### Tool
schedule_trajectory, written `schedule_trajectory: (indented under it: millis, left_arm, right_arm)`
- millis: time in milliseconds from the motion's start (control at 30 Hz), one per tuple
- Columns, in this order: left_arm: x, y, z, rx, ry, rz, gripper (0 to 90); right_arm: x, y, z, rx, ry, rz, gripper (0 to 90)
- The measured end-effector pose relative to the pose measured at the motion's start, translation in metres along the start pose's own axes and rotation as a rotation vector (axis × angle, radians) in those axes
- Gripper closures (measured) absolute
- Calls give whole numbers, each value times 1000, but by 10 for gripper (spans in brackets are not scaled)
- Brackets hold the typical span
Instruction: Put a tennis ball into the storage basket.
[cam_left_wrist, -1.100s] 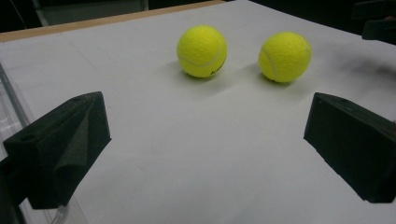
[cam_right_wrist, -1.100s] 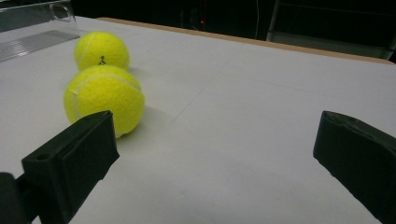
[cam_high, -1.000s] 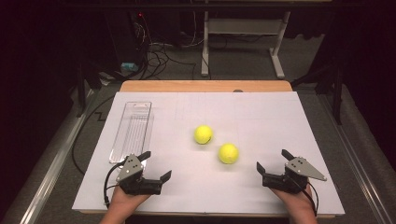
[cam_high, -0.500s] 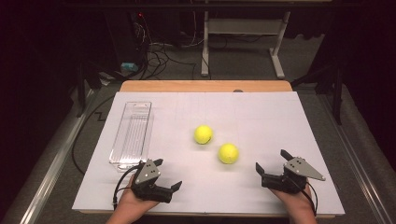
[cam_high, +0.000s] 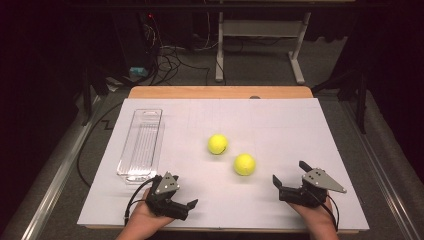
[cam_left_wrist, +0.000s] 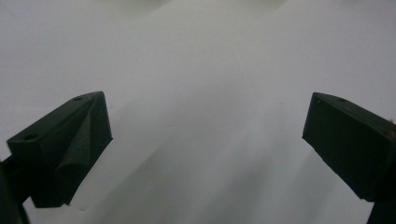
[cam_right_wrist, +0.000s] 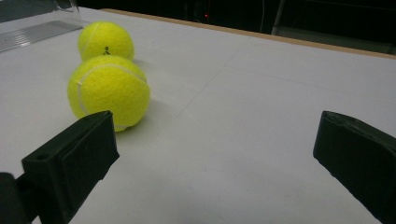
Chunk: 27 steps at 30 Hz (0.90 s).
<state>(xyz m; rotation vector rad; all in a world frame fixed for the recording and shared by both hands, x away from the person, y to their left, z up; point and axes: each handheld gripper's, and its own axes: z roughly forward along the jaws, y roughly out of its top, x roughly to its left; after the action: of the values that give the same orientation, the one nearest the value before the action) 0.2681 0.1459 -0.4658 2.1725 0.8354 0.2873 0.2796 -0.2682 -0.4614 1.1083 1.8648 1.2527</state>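
Tools both wait with jaws apart, the right tool (cam_high: 289, 187) just beside the nearer tennis ball (cam_high: 244, 164), the left tool (cam_high: 180, 205) further from it, so I'd judge the reach is starting and next needs closing around that ball.

Left gripper (cam_high: 186, 204): black body, angular blocky build, with a grey three-cornered plate on top carrying small dark dots. A thin black cable loops from its rear. In the left gripper view, its two jaws are matte black wedges, each with a small round hole near the upper corner.

Right gripper (cam_high: 282, 180): same black body and a grey triangular plate with dark dots; a black cable trails beside the hand. In the right gripper view, its jaws are black and blocky, one showing a round hole.
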Motion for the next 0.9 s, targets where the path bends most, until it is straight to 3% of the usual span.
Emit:
schedule_trajectory:
  millis: [167,267,367,667,900]
  left_arm:
    - [1,1,3,41,-8,-9,22]
    - [1,3,1,61,27,9,22]
    - [0,10,-2,90,6,-17,22]
    - [2,45,8,276,-32,-16,22]
    - [5,63,15,389,-30,-13,22]
  right_arm:
    - [0,0,0,1,-1,1,0]
    - [0,0,0,4,-4,-2,0]
    - [-2,3,2,5,-4,15,0]
    - [-10,6,12,23,-7,8,0]
    - [-10,5,8,13,3,8,0]
